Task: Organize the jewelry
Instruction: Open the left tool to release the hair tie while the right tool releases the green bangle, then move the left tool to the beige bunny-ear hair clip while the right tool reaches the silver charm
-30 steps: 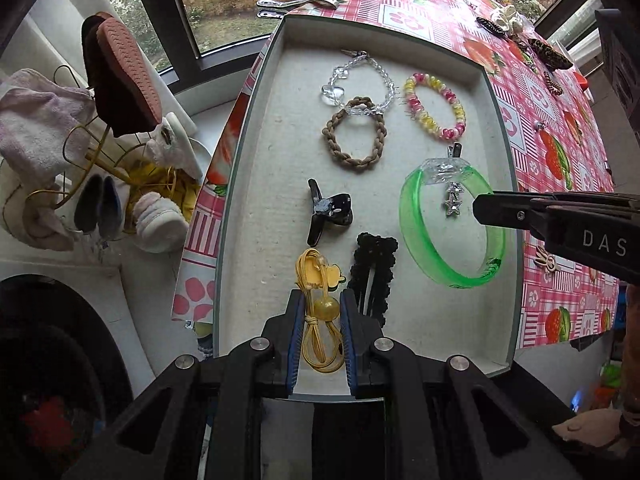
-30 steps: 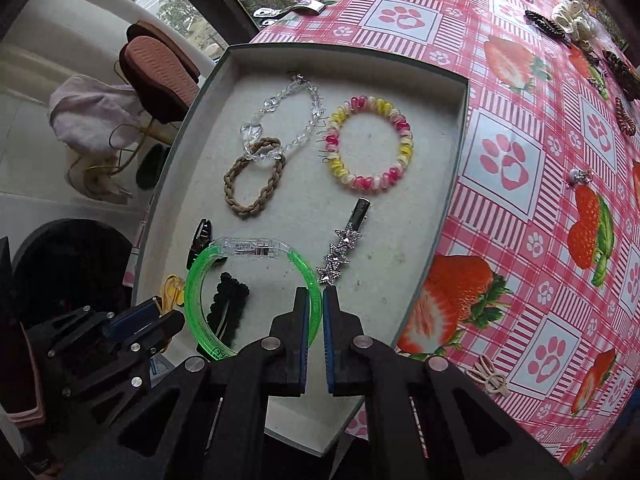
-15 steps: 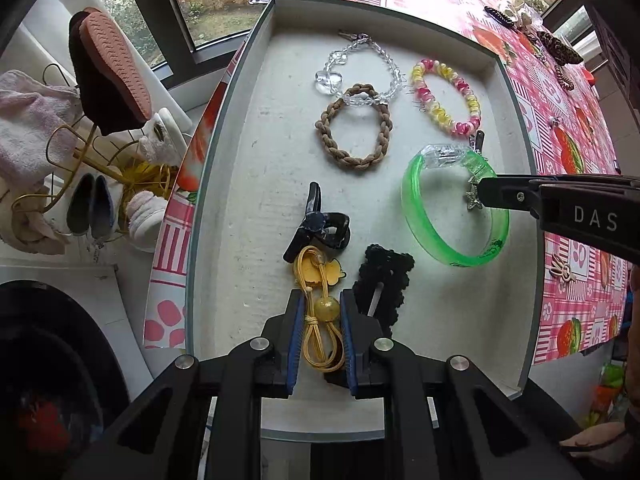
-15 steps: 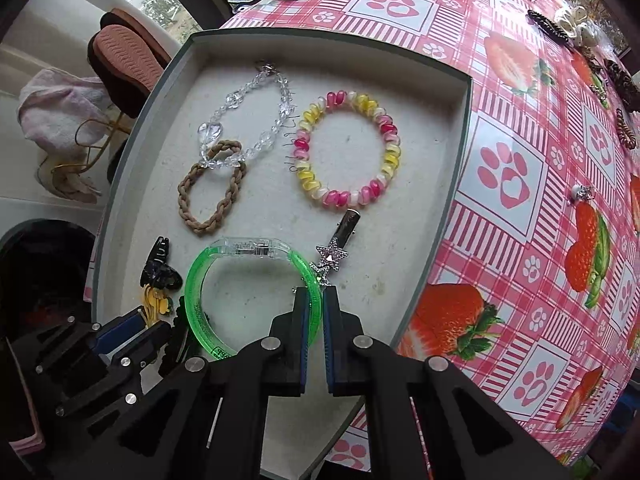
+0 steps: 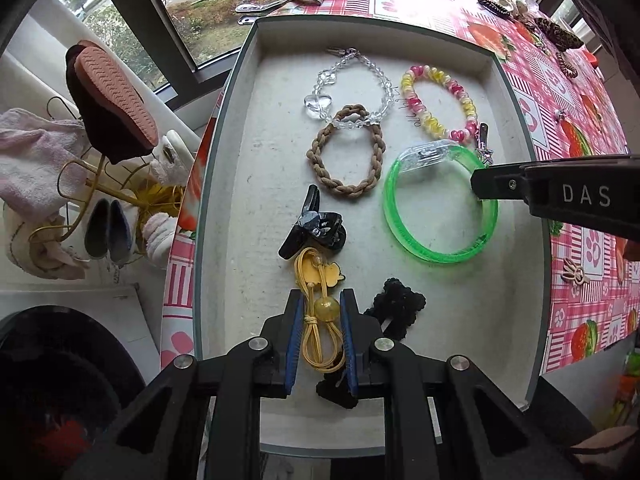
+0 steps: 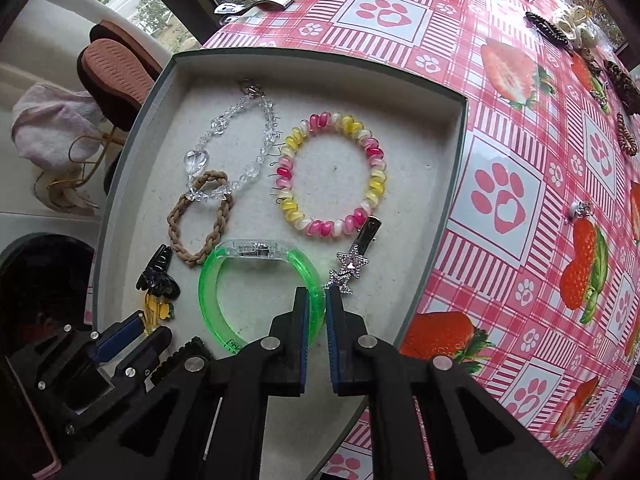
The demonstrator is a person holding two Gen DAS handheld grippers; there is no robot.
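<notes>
A grey tray [image 5: 224, 184] [image 6: 132, 168] holds the jewelry. My left gripper [image 5: 320, 308] is shut on a yellow elastic hair tie with a bead [image 5: 318, 312], low over the tray's near end. A black claw clip [image 5: 316, 228] and a black scrunchie clip [image 5: 396, 304] lie beside it. My right gripper [image 6: 316, 304] is shut on the rim of a green bangle [image 6: 260, 276] [image 5: 440, 208], resting in the tray. A silver star hair clip [image 6: 352, 264] lies just right of the bangle. A braided brown band [image 5: 346, 152], clear crystal bracelet [image 5: 352, 92] and pink-yellow bead bracelet [image 6: 332, 172] lie farther back.
The tray sits on a red strawberry-and-paw tablecloth [image 6: 520, 160] at the table's left edge. More hair accessories [image 6: 580, 32] lie at the far right of the table. A shoe rack with slippers [image 5: 112, 100] stands below to the left by a window.
The bangle, held in my right gripper, has shifted left, off the star clip. The left gripper has pulled the yellow tie back slightly, and the claw clip has shifted with it.
</notes>
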